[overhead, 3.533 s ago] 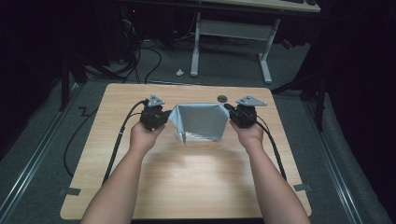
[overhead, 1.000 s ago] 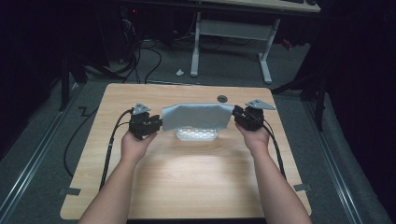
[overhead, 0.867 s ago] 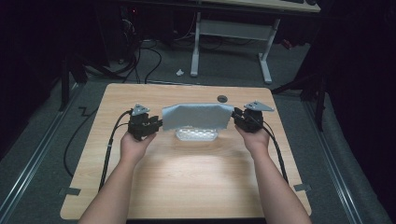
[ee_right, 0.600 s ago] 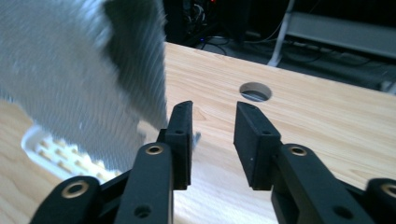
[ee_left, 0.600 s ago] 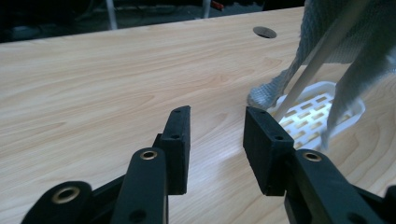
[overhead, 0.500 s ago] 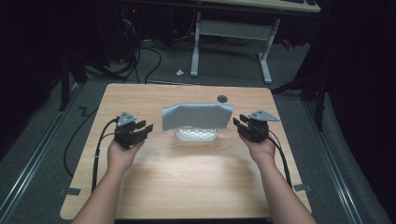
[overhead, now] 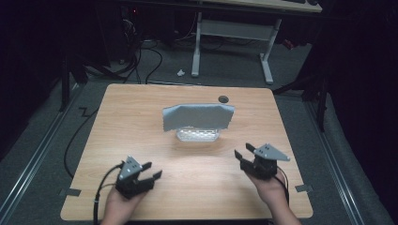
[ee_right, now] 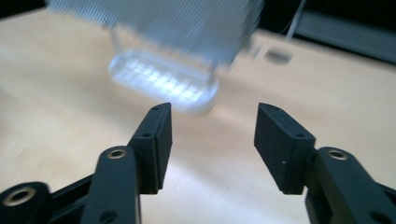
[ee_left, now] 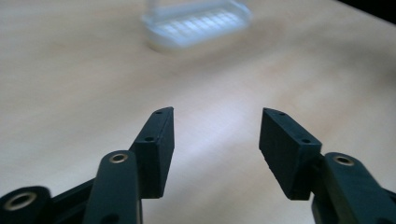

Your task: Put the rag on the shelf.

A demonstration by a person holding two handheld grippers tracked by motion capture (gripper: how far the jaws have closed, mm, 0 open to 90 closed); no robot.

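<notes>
Both tongs point(overhead: 151, 170) point(overhead: 245, 151) withdrawn, cloth point(overhead: 198, 116) released

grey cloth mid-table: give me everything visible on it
The grey cloth hangs draped over a clear, ribbed stand near the table's centre, forming a wide upright sheet. It looks like thin woven fabric, with its top edge roughly level and its left side hanging lower than the right. Only the stand touches it. Both tools sit well back near the table's front edge, jaws open. It is blurred in the right gripper view.

Grey cloth point(ee_right: 154, 23) blurred, top cut off; clear stand point(ee_left: 196, 23) blurred.
</notes>
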